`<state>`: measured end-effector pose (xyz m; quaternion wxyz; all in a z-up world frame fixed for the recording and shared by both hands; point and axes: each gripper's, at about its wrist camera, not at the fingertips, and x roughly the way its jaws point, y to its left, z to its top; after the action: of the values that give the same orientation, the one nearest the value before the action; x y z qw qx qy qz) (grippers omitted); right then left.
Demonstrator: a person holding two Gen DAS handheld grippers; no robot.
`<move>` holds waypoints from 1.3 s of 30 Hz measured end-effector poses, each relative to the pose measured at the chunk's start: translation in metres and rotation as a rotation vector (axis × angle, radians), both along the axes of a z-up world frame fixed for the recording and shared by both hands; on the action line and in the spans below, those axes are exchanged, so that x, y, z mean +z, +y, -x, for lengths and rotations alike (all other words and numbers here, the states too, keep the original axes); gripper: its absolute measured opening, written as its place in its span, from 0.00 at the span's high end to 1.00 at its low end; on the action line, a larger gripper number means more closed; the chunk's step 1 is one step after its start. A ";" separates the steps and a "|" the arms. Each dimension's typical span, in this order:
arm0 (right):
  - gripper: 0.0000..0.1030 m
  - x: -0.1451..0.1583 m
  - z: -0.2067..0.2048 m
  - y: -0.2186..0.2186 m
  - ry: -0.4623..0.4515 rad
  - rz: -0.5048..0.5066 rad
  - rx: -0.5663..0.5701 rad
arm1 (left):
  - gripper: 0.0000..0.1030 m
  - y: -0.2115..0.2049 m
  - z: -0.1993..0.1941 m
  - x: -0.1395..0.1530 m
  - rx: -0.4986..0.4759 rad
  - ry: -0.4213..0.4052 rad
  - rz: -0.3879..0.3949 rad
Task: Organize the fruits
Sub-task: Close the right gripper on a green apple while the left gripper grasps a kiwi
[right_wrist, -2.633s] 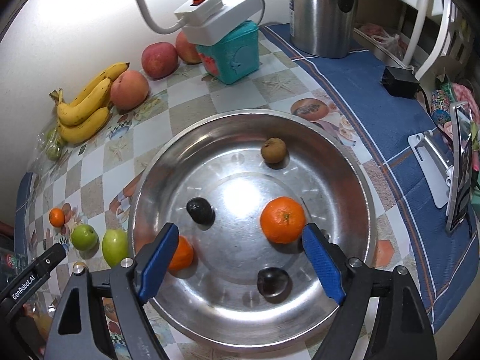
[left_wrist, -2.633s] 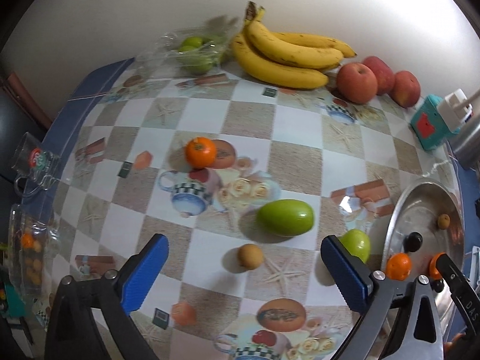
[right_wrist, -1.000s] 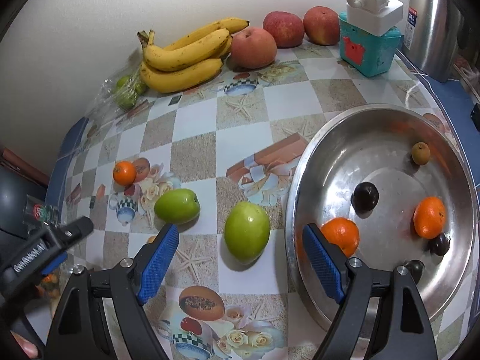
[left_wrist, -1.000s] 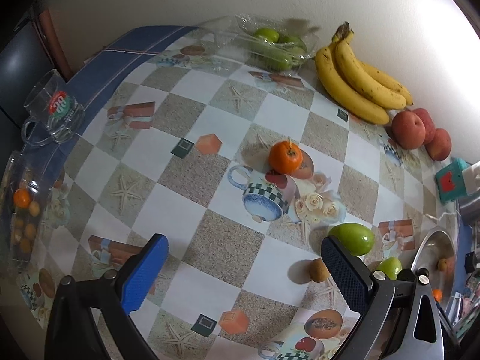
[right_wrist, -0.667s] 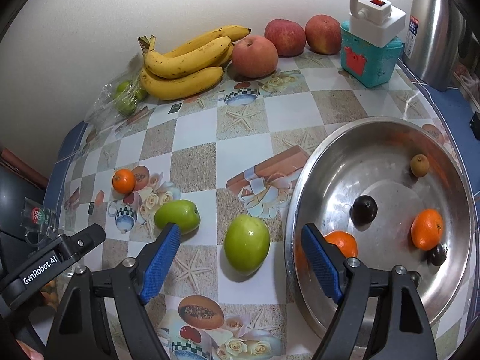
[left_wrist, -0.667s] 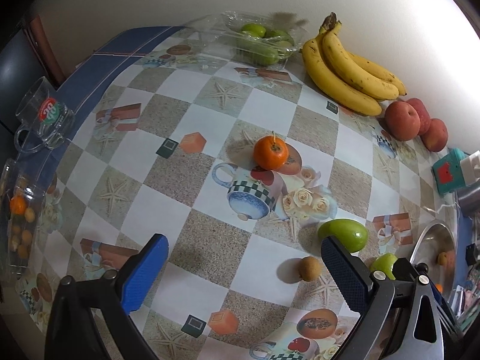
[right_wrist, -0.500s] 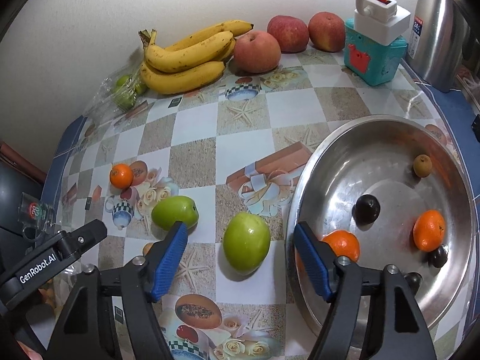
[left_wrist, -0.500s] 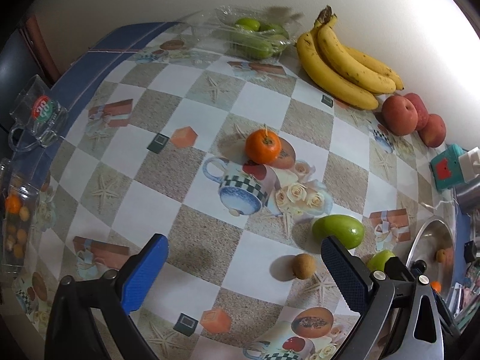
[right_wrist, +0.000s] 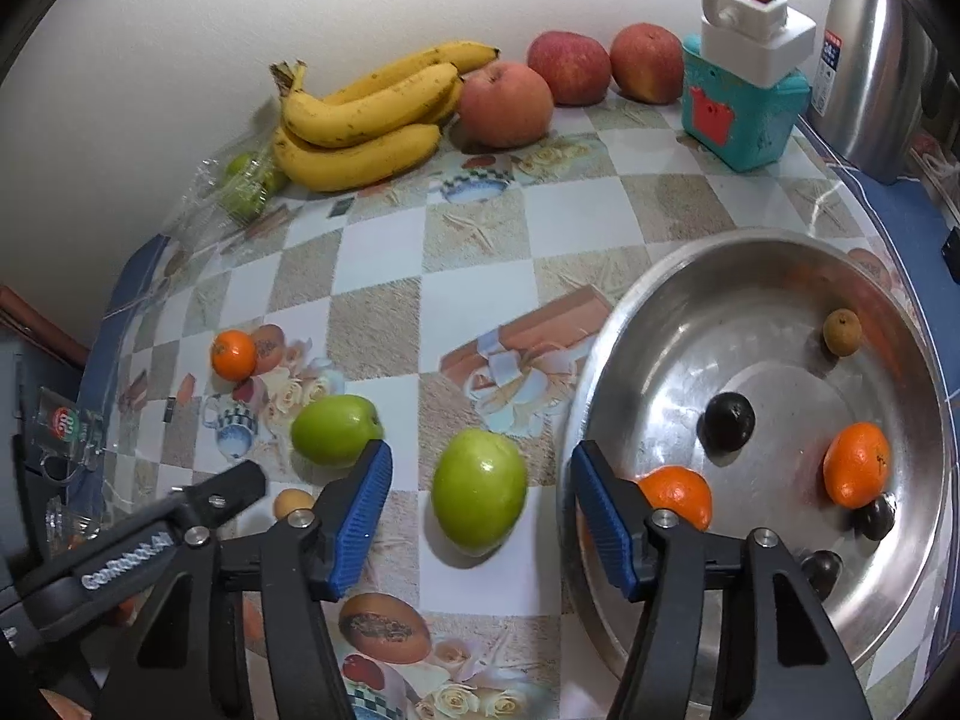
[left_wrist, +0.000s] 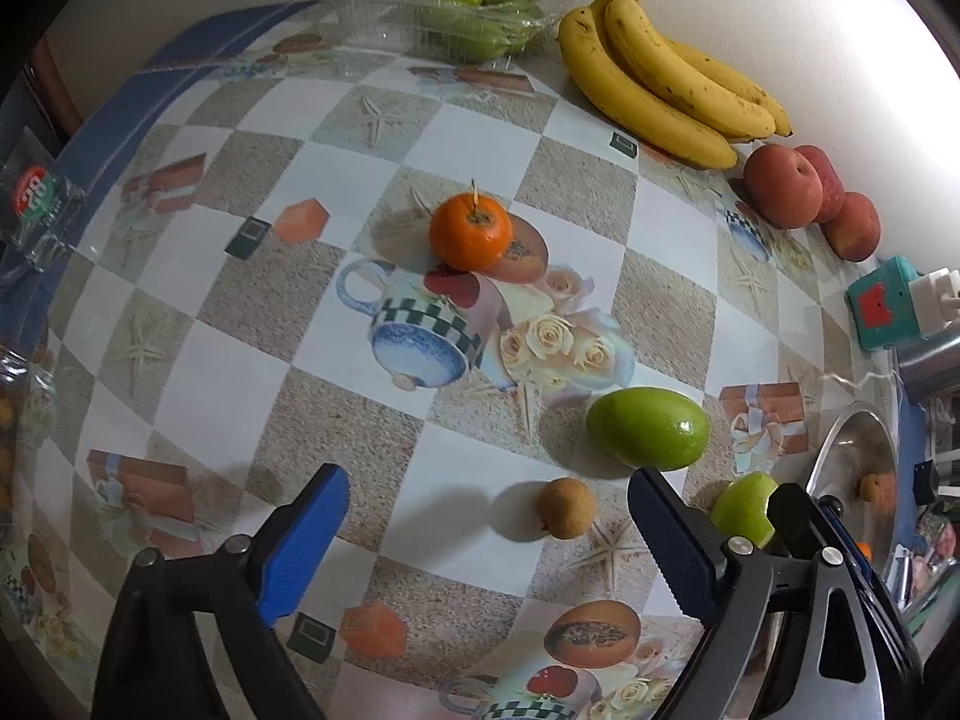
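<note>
- Grippers: the right gripper [right_wrist: 480,507] points steeply down over the table [right_wrist: 384,312], its blue pads either side of a green apple [right_wrist: 479,489]. Its jaws have just been closing, but a gap shows on both sides of the apple, so nothing is held.
- The left gripper [left_wrist: 489,531] stands wide; its jaws have just been closing a little. A small brown fruit [left_wrist: 566,516] lies on the table between the pads, nearer the right pad and clear of both. Nothing is held.
- Steel bowl [right_wrist: 678,324] sits at the table's right edge, its rim just beside the right gripper's right-hand pad. Inside: two mandarins [right_wrist: 857,473], three dark round fruits [right_wrist: 728,421] and one small brown fruit near the far wall.
- A second green fruit [left_wrist: 648,428] lies mid-table, left of the apple, with the small brown fruit just in front of it.
- A lone mandarin [left_wrist: 471,232] sits toward the table's left, well apart from the bowl.
- Along the far edge by the wall: a clear pack of green fruit [left_wrist: 474,21] at the left, then bananas [left_wrist: 660,78], then three red apples [right_wrist: 507,104].
- A teal box [right_wrist: 741,114] carrying a white plug block stands at the far right corner, a steel flask [right_wrist: 870,54] beside it.
- A glass mug [left_wrist: 39,204] stands at the left edge.
</note>
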<state>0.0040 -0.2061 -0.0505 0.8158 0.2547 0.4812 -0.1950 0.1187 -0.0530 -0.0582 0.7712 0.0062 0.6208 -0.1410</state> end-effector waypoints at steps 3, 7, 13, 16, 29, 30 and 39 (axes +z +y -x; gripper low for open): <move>0.42 0.003 -0.002 0.003 -0.008 0.008 0.015 | 0.13 0.000 -0.001 -0.001 0.002 0.005 0.000; 0.48 -0.002 -0.003 0.005 0.003 -0.003 0.024 | 0.14 0.001 -0.001 -0.002 0.005 0.010 0.004; 0.53 -0.009 -0.005 0.007 0.027 -0.008 0.037 | 0.15 -0.002 0.000 -0.006 -0.009 0.027 0.008; 0.53 -0.013 -0.007 0.007 0.044 0.004 0.035 | 0.18 -0.005 0.002 -0.007 -0.019 0.029 0.012; 0.56 -0.021 -0.014 0.014 0.102 0.063 0.055 | 0.55 -0.018 0.004 -0.020 -0.040 0.091 0.043; 0.56 -0.021 -0.014 0.014 0.105 0.067 0.057 | 0.56 -0.019 0.004 -0.021 -0.043 0.093 0.044; 0.56 -0.022 -0.016 0.017 0.112 0.094 0.061 | 0.75 -0.028 0.007 -0.024 -0.063 0.085 0.042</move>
<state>0.0199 -0.1894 -0.0728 0.8043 0.1901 0.5239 -0.2063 0.1119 -0.0805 -0.0821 0.7391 0.0034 0.6495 -0.1785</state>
